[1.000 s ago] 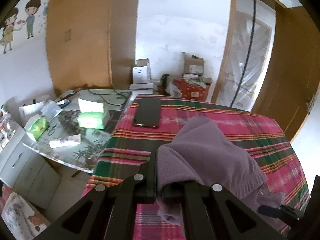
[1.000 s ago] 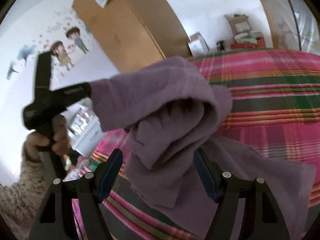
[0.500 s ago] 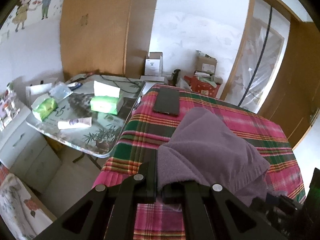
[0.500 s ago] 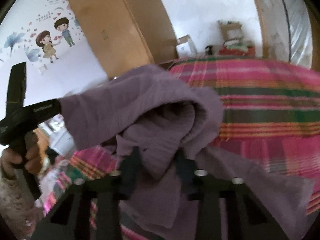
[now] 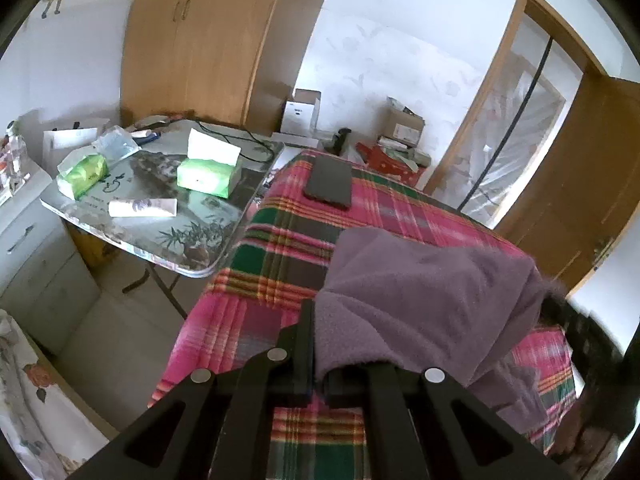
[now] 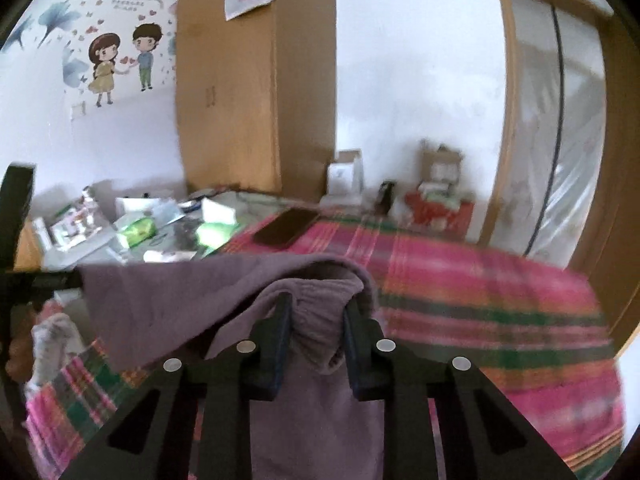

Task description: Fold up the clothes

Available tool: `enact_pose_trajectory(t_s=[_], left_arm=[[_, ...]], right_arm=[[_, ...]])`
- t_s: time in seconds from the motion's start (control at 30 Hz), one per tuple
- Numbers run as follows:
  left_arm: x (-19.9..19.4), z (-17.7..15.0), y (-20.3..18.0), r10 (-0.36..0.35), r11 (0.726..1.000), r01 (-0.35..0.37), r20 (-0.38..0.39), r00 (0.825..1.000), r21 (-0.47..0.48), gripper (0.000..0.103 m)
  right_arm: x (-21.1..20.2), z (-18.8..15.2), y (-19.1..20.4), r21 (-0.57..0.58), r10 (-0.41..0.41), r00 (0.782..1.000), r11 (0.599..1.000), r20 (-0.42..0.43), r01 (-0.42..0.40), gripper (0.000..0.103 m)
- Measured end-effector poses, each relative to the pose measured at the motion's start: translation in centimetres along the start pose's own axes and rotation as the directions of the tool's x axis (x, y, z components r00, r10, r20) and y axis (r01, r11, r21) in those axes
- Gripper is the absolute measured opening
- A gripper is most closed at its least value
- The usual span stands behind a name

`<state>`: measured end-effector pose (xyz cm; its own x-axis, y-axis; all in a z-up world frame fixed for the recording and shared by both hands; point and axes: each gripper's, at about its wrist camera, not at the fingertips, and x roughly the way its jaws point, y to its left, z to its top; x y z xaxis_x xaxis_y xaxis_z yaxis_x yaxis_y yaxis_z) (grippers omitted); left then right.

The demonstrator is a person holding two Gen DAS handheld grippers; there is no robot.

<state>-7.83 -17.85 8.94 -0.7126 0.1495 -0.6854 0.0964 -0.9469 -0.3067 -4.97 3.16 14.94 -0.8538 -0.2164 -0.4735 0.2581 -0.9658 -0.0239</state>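
Right wrist view: the right gripper (image 6: 316,320) has just been closing and now pinches a bunched fold of the purple fleece garment (image 6: 224,300), which hangs stretched over toward the left gripper (image 6: 48,278) at the picture's left edge. In the left wrist view, the left gripper (image 5: 318,344) is clamped tight on another edge of the garment (image 5: 424,300), so it's held up between both, above the plaid bedspread (image 5: 280,248). A dark phone (image 5: 329,180) lies further up the bed, and the cluttered tabletop (image 5: 192,236) stands just beside it.
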Motion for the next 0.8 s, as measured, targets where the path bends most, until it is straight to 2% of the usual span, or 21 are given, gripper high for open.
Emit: enact_pose_trajectory(t_s=[0.1, 0.17, 0.27, 0.3, 0.4, 0.5, 0.63, 0.8], left_arm=[[0.3, -0.8, 0.1, -0.008, 1.000, 0.008, -0.020, 1.000, -0.005, 0.003], [0.8, -1.3, 0.5, 0.001, 1.000, -0.002, -0.032, 0.999, -0.014, 0.003], [1.8, -2.1, 1.3, 0.021, 0.999, -0.023, -0.070, 0.997, -0.026, 0.003], [1.9, -2.3, 1.4, 0.024, 0.999, -0.026, -0.080, 0.996, -0.023, 0.003], [2.2, -2.9, 1.6, 0.032, 0.999, -0.033, -0.102, 0.994, -0.011, 0.003], [1.8, -2.6, 1.5, 0.038, 0.999, -0.038, -0.105, 0.994, 0.002, 0.005], [0.9, -2.1, 0.4, 0.056, 0.997, -0.050, -0.100, 0.993, 0.059, 0.006], [-0.2, -2.0, -0.3, 0.097, 0.990, -0.086, -0.102, 0.990, 0.110, 0.005]], right_arm=[[-0.3, 0.8, 0.3, -0.038, -0.021, 1.000, 0.999, 0.019, 0.022, 0.024], [0.6, 0.6, 0.4, -0.032, -0.009, 1.000, 0.999, -0.002, 0.009, 0.024], [3.6, -1.2, -0.6, 0.044, 0.028, 0.992, 0.999, -0.123, -0.023, 0.025], [4.6, -2.0, -1.3, 0.084, 0.069, 0.983, 0.995, -0.171, -0.055, 0.025], [5.2, -3.5, -3.0, 0.185, 0.142, 0.968, 0.977, -0.207, -0.104, 0.028], [3.6, -3.3, -4.0, 0.186, 0.154, 0.969, 0.975, -0.194, -0.118, 0.032], [-0.1, -1.1, -3.6, 0.033, 0.055, 0.987, 0.998, -0.149, -0.050, 0.032], [-6.0, 2.6, -3.3, -0.069, -0.035, 0.999, 0.997, -0.041, 0.032, 0.032]])
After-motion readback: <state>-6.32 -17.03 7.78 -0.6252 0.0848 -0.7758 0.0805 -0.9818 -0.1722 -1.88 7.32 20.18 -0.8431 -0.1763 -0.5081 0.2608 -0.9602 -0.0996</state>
